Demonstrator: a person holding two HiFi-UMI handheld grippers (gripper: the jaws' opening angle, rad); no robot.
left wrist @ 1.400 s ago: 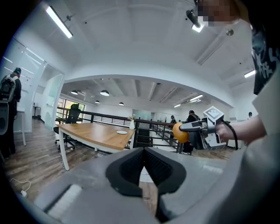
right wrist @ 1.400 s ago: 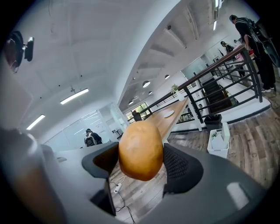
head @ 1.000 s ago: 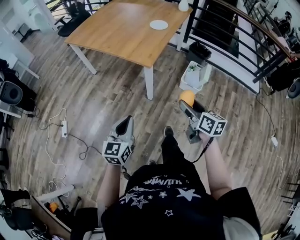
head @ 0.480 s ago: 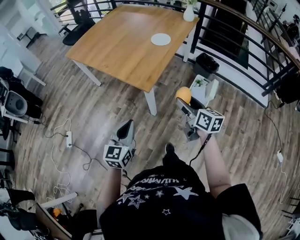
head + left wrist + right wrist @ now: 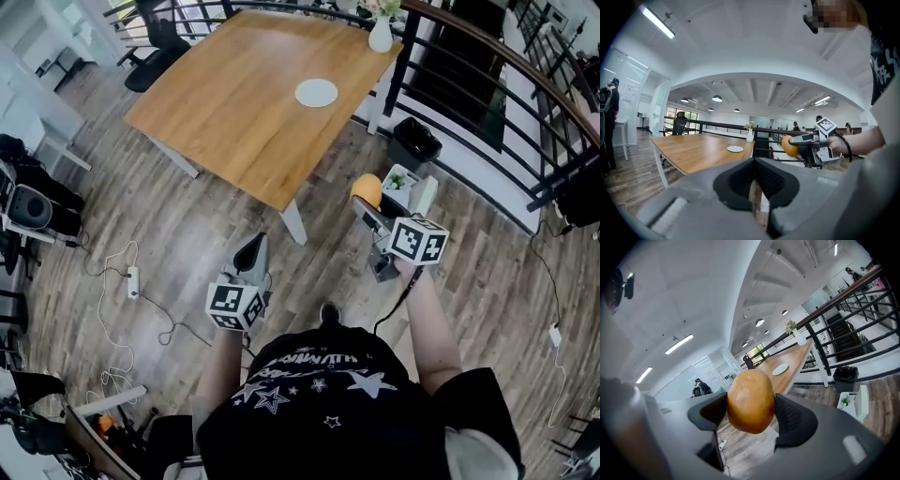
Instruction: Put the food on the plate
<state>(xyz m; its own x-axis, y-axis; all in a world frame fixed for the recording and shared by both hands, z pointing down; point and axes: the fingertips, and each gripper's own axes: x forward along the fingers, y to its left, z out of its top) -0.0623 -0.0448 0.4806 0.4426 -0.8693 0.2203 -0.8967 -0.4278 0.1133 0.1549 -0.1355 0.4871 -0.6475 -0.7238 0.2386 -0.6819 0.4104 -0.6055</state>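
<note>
Tabletop shows nearer in head view than a second ago: the person is walking toward it. Plate lies empty on its far part. Right gripper clamps the food, held in the air well short of the plate. Left gripper is closed on nothing. Judgement: carry underway, placing not yet within reach.

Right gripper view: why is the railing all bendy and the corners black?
Right gripper view: the wide lens bends the railing and blacks out the corners; the food, so close to the camera, looks huge. Head view: the floor planks curve, but there are no black corners. Left gripper view: same dark corners, and the ceiling lamp glares white.
</note>
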